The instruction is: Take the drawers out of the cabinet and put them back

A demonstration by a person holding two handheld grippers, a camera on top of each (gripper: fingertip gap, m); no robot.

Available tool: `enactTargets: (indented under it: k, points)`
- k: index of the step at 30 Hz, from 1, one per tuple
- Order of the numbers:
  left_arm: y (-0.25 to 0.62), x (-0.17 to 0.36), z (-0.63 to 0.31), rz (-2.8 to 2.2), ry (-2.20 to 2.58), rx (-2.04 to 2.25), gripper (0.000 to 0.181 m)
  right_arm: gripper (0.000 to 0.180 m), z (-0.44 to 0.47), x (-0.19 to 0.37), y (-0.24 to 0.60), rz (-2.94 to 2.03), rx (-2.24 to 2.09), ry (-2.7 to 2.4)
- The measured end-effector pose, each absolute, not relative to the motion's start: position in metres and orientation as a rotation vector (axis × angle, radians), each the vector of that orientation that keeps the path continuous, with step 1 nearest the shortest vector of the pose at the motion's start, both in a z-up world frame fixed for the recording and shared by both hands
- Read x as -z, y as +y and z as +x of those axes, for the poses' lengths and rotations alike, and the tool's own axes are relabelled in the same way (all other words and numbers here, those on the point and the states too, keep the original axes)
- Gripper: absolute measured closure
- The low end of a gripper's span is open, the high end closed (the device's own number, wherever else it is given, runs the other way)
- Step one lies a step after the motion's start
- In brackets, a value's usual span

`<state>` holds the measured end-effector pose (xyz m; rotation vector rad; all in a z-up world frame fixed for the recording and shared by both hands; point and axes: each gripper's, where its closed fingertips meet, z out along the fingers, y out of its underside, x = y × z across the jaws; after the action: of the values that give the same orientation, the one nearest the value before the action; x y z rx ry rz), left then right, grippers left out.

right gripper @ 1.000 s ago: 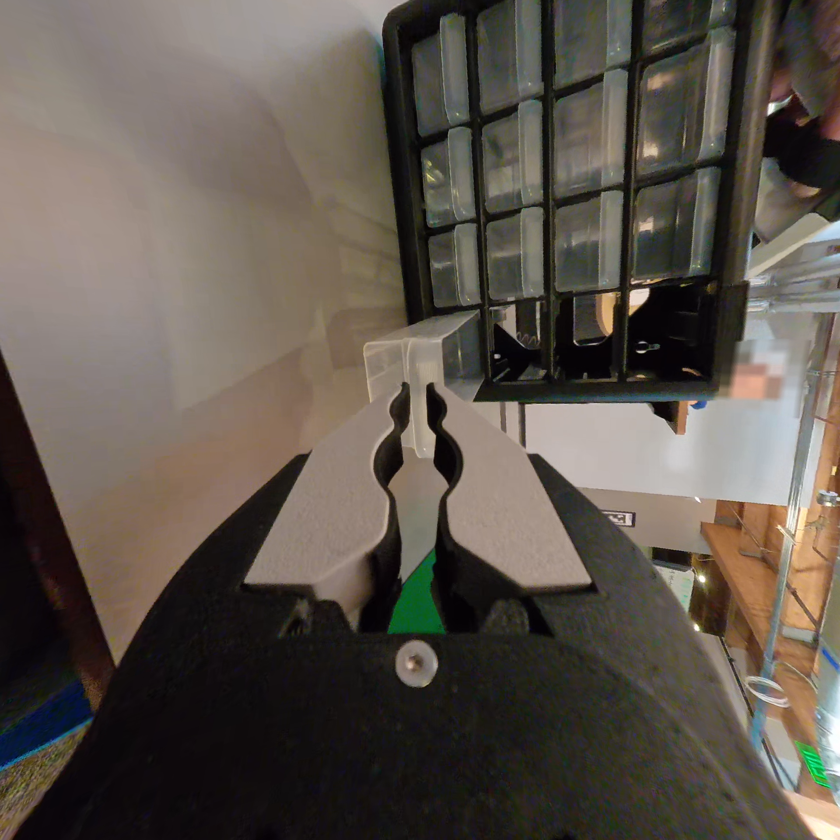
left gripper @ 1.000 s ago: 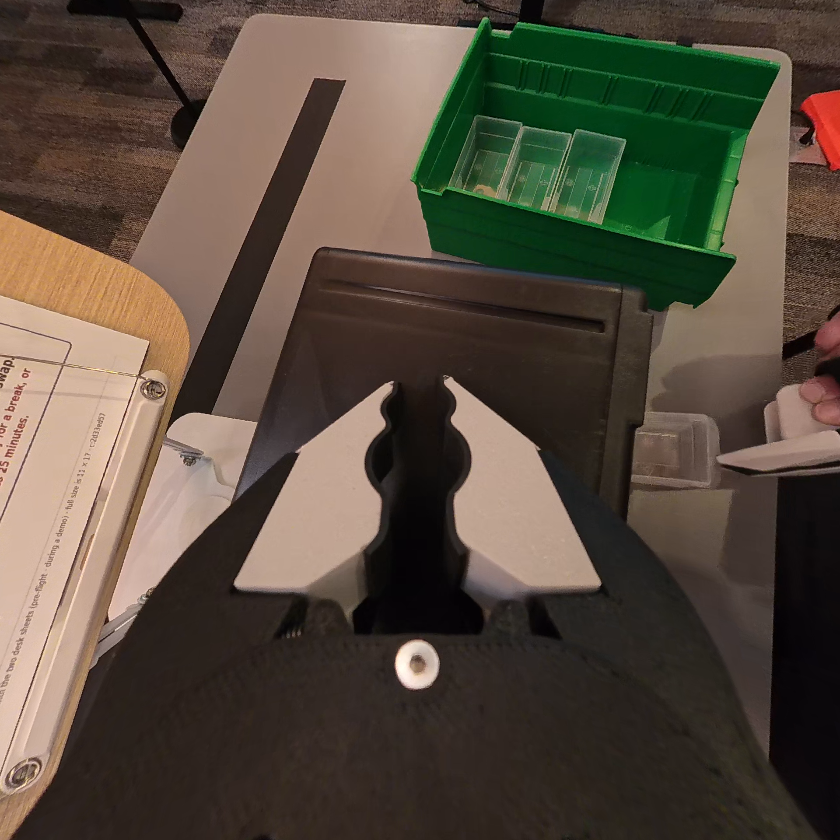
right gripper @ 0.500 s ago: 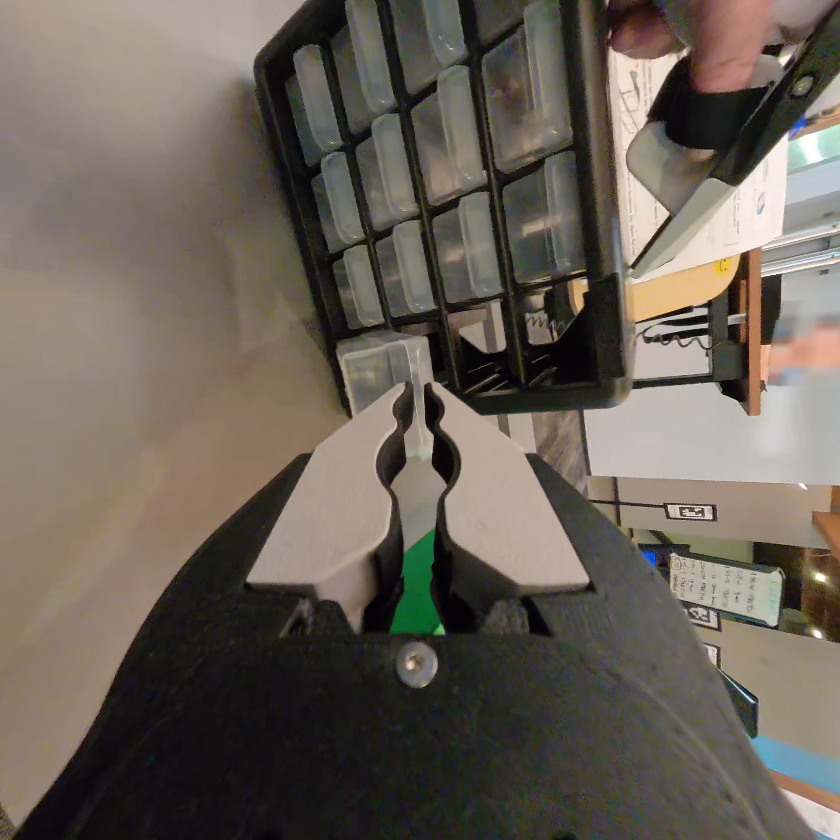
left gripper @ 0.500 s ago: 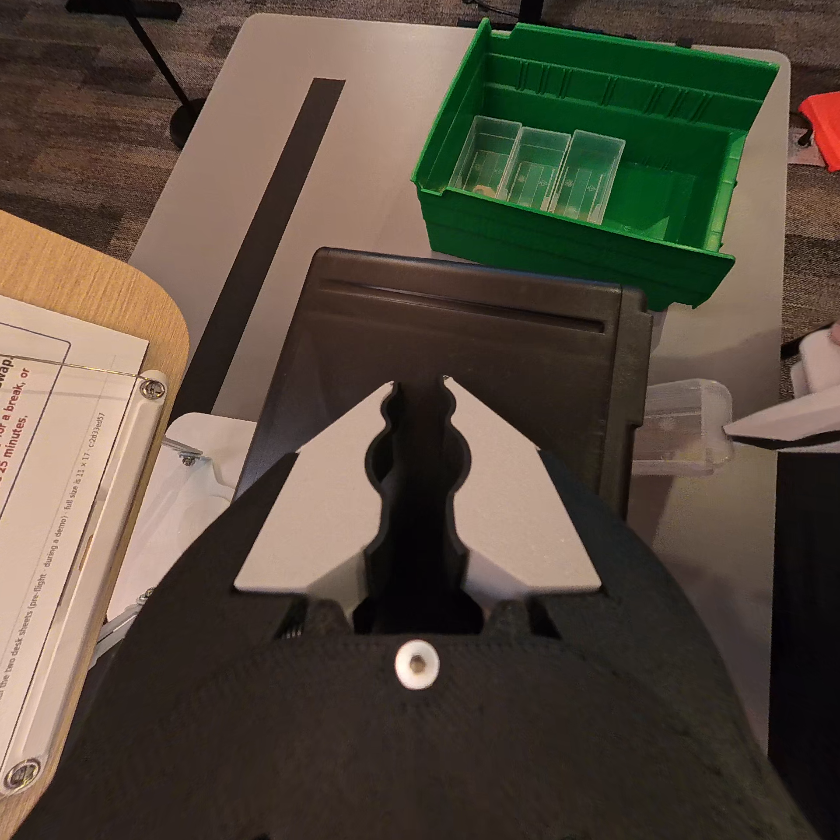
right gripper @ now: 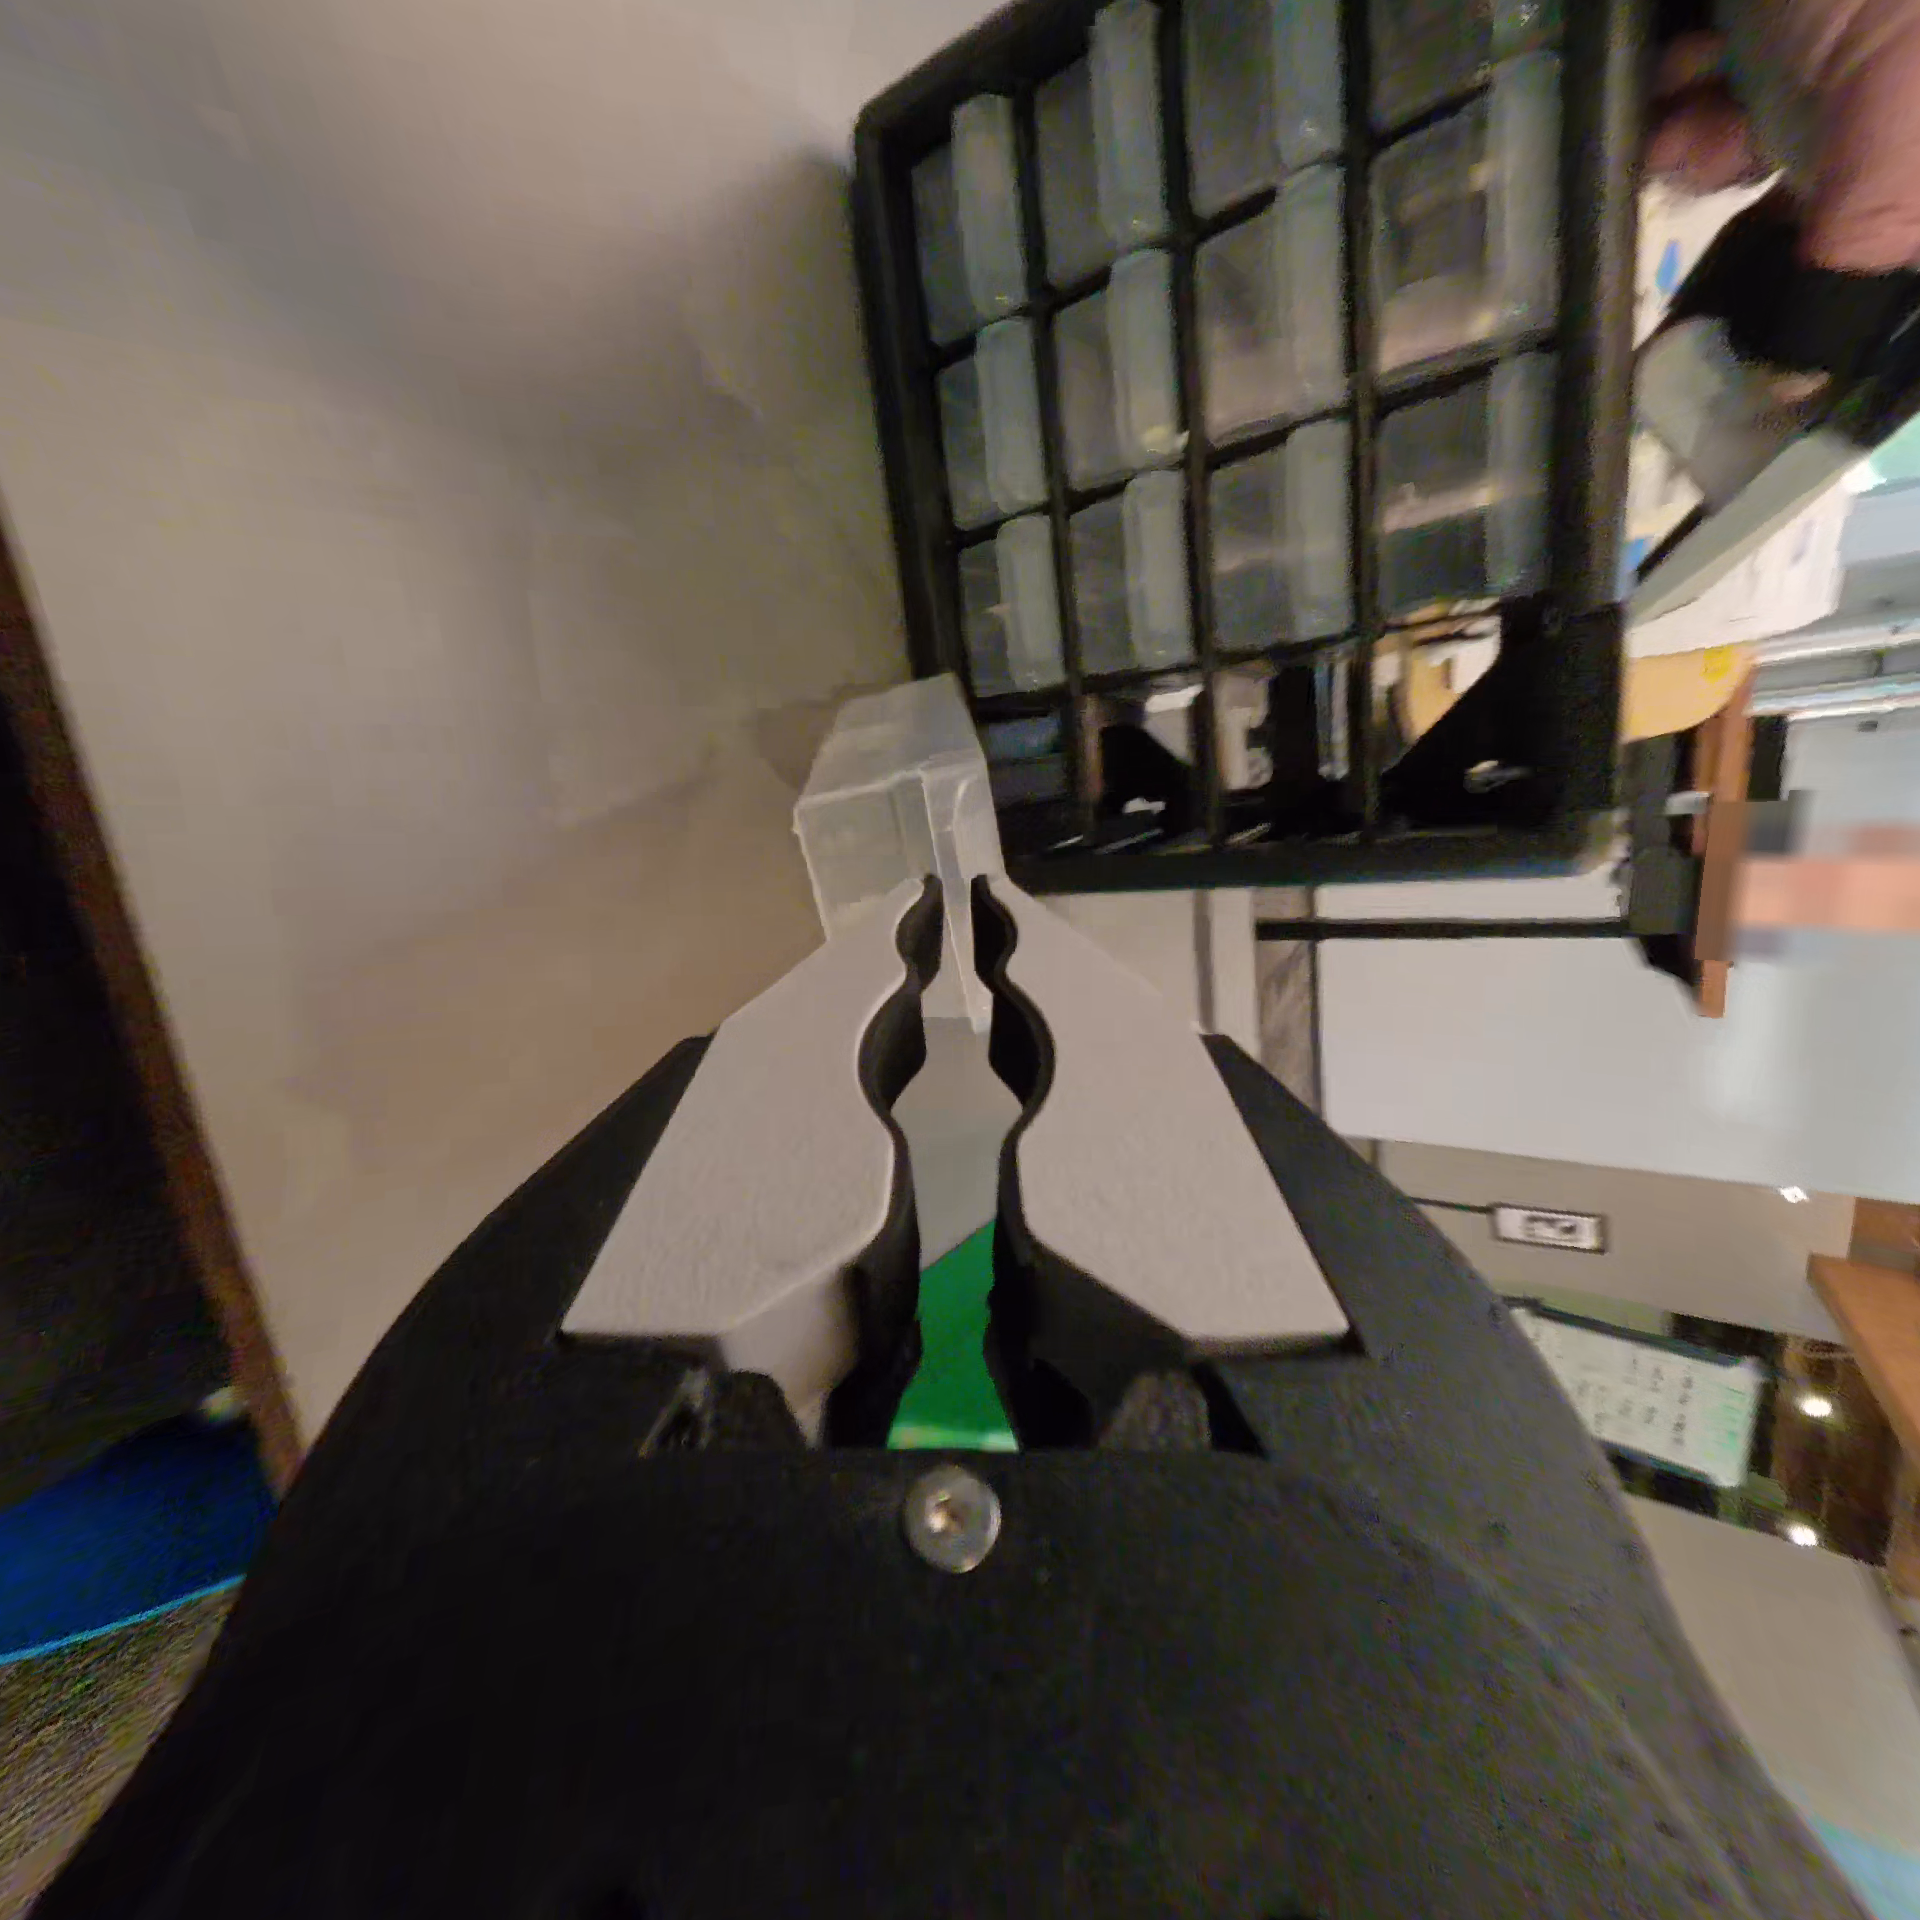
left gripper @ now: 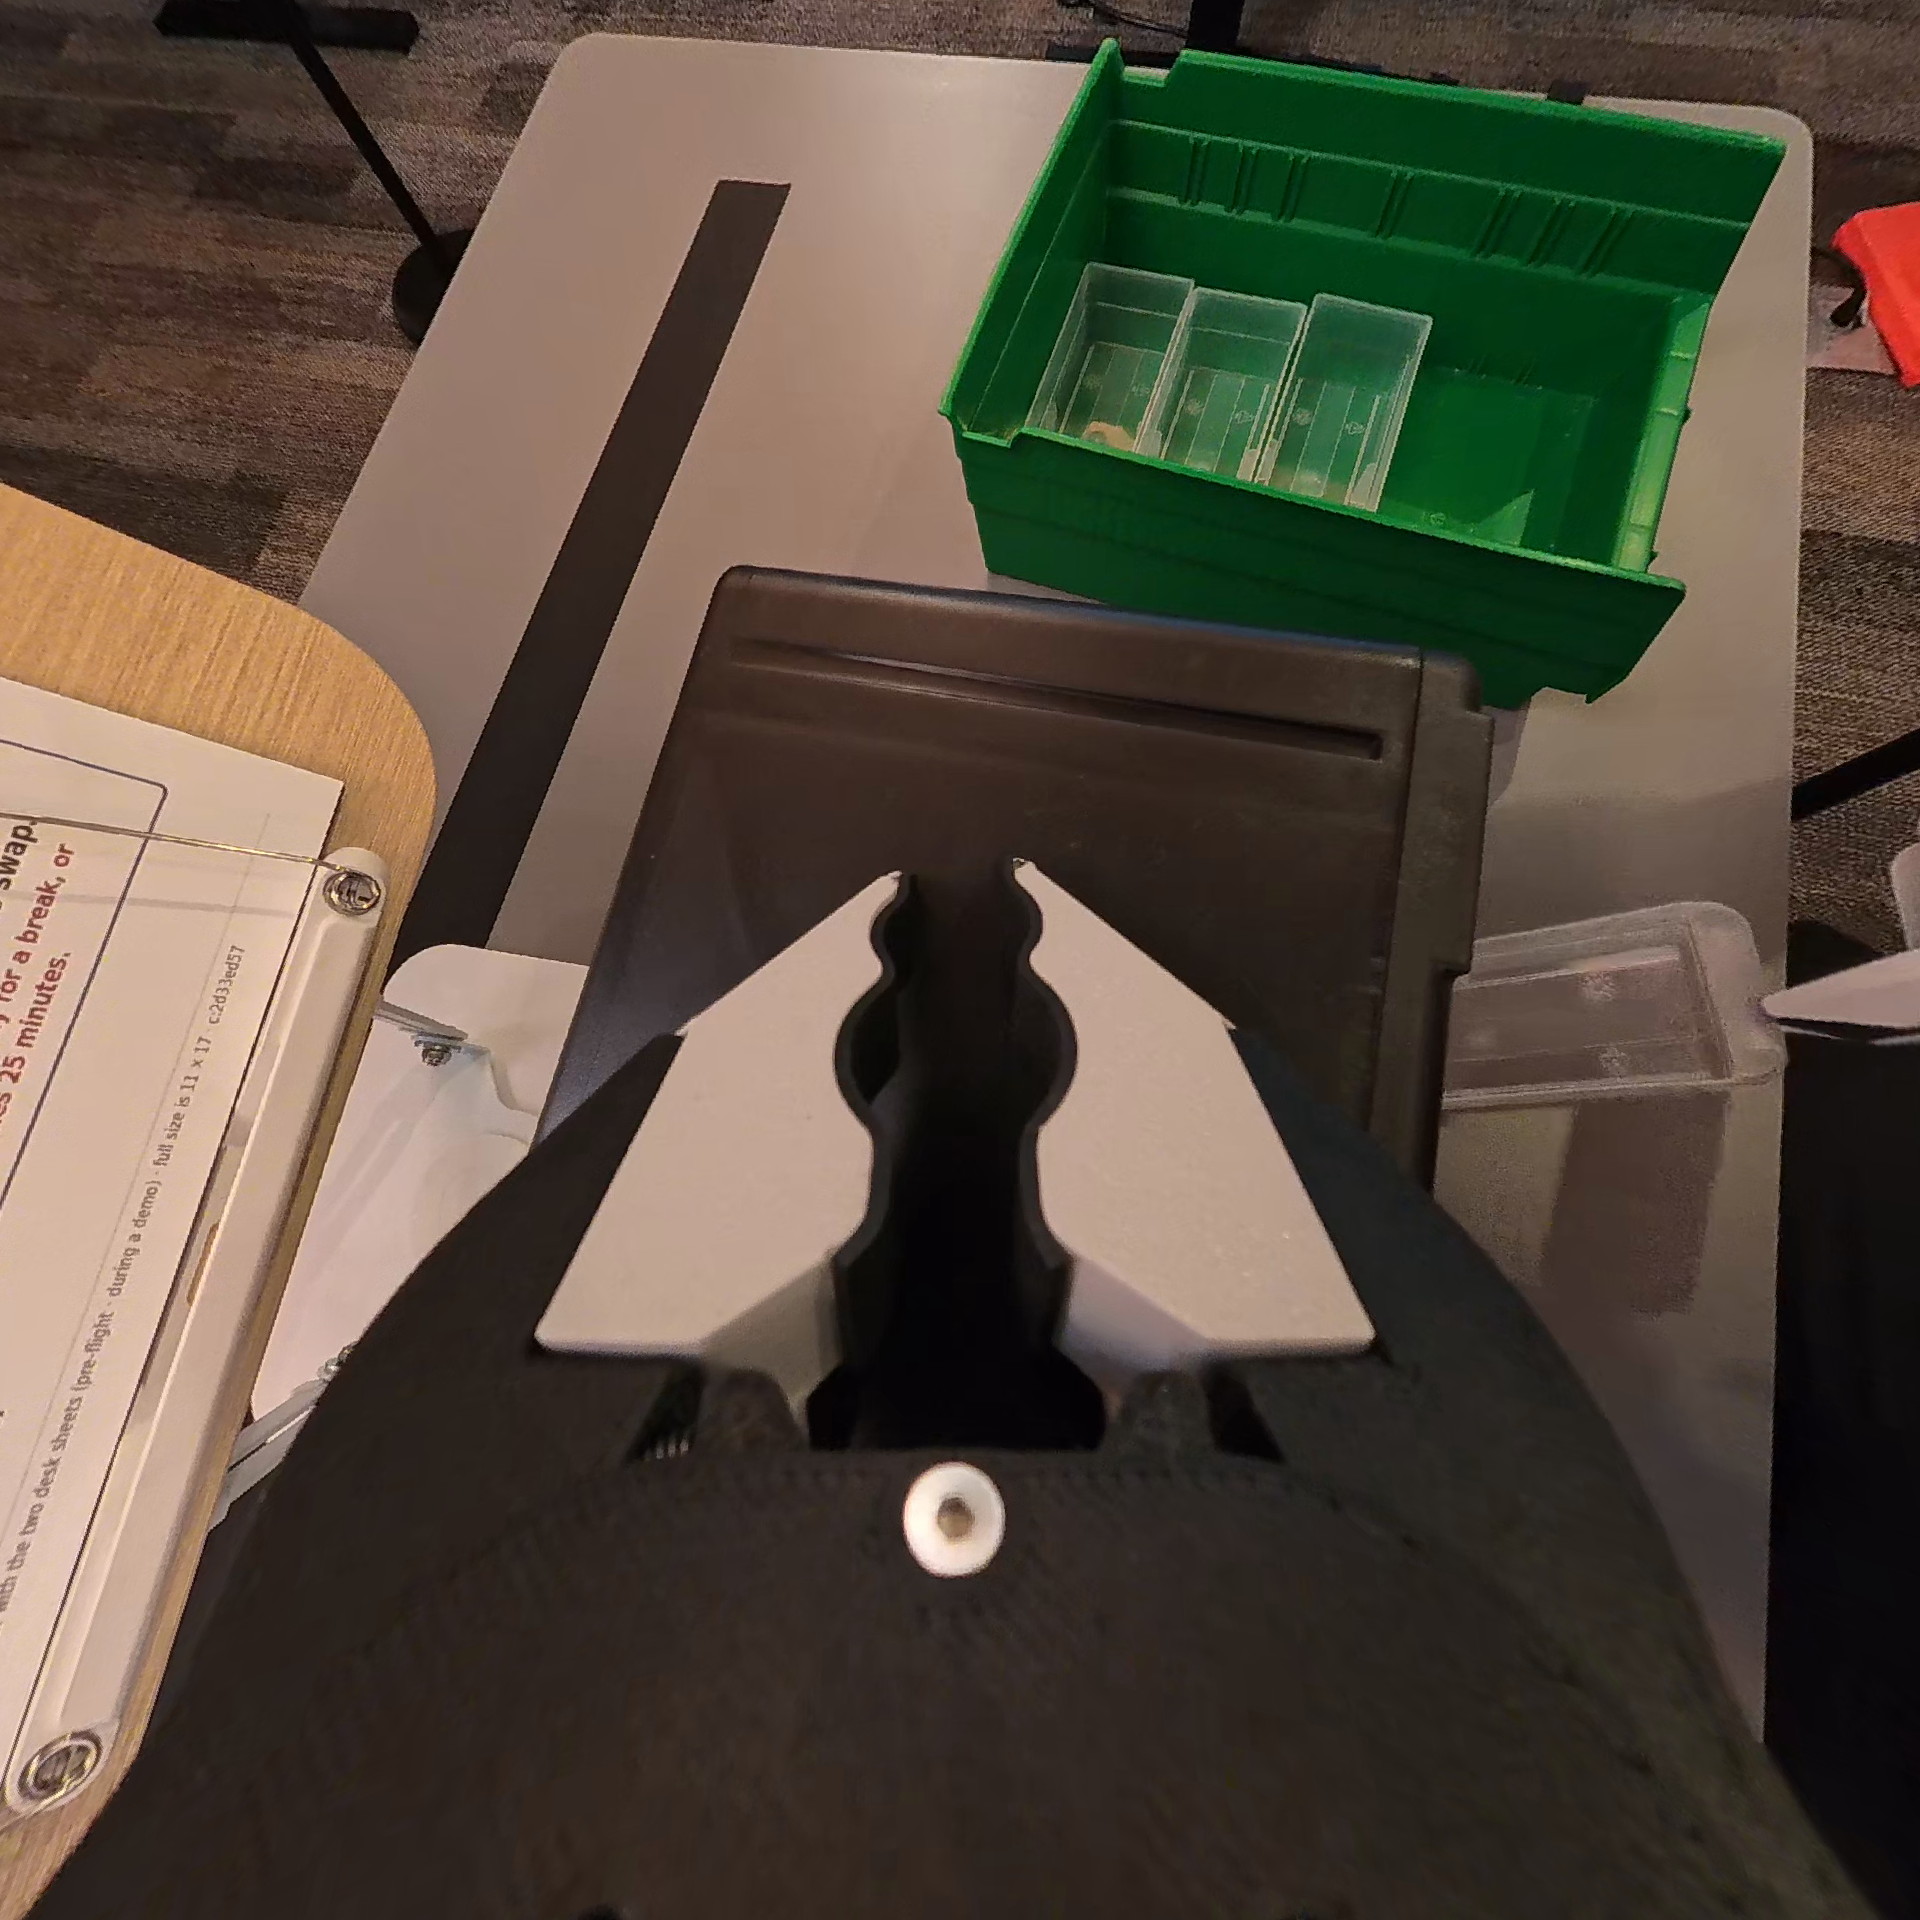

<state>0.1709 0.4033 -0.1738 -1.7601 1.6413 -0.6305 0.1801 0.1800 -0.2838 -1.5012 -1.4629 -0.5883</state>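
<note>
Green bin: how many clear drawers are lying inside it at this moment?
3. In the green bin the clear drawers lie side by side: left, middle, right. A fourth drawer is outside it, held by the right gripper beside the cabinet.

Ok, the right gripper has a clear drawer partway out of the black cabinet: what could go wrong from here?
1. The right gripper pinches only the thin front tab of the clear drawer; the drawer could twist or slip free as it leaves its slot.
2. The left gripper sits over the cabinet top with its jaws apart, gripping nothing, so a hard pull might drag or tip the cabinet.
</note>
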Motion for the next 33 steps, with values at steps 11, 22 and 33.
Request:
enactTargets:
  k: [11,22,33]
  points:
    - [0.403,0.174,0.171,-1.754,1.644,0.623,0.167,0.139,0.223,0.352,0.132,-1.908,0.209,-1.519]
    - [0.403,0.174,0.171,-1.752,1.644,0.619,0.167,0.093,0.189,0.342,0.211,-2.378,-0.075,-0.989]
    - [0.403,0.174,0.171,-1.754,1.644,0.624,0.167,0.118,0.193,0.382,0.215,-2.583,-0.059,-1.138]
